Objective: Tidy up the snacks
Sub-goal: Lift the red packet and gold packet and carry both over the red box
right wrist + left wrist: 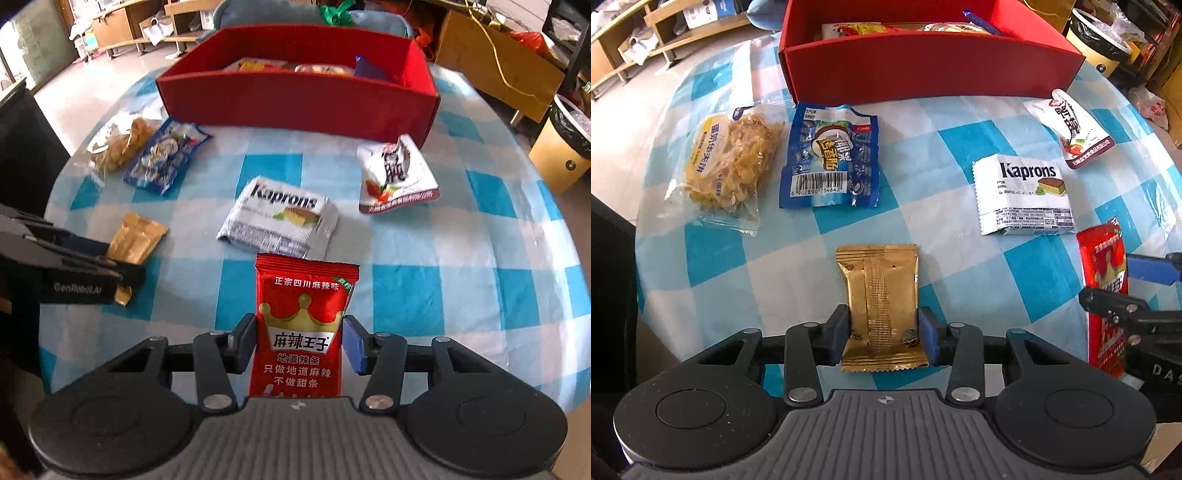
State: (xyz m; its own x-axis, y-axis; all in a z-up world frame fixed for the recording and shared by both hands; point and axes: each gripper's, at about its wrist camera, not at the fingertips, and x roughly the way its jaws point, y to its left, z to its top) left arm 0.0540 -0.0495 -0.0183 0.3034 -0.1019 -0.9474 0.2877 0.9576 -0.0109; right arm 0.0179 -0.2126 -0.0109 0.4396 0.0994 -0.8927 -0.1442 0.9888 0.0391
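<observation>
Two grips: left gripper (883, 334) fingers clenched on shiny gold foil packet (881, 295). Right gripper (300, 345) fingers slightly apart around red spicy-strip pouch (303, 332), above checked worktop (424, 295).

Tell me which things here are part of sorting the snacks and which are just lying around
Part of the job:
gold packet
red spicy-strip packet
Kaprons cake packet
blue coconut packet
waffle packet
white date packet
red box

Lying about:
lined bin
wooden shelving
</observation>
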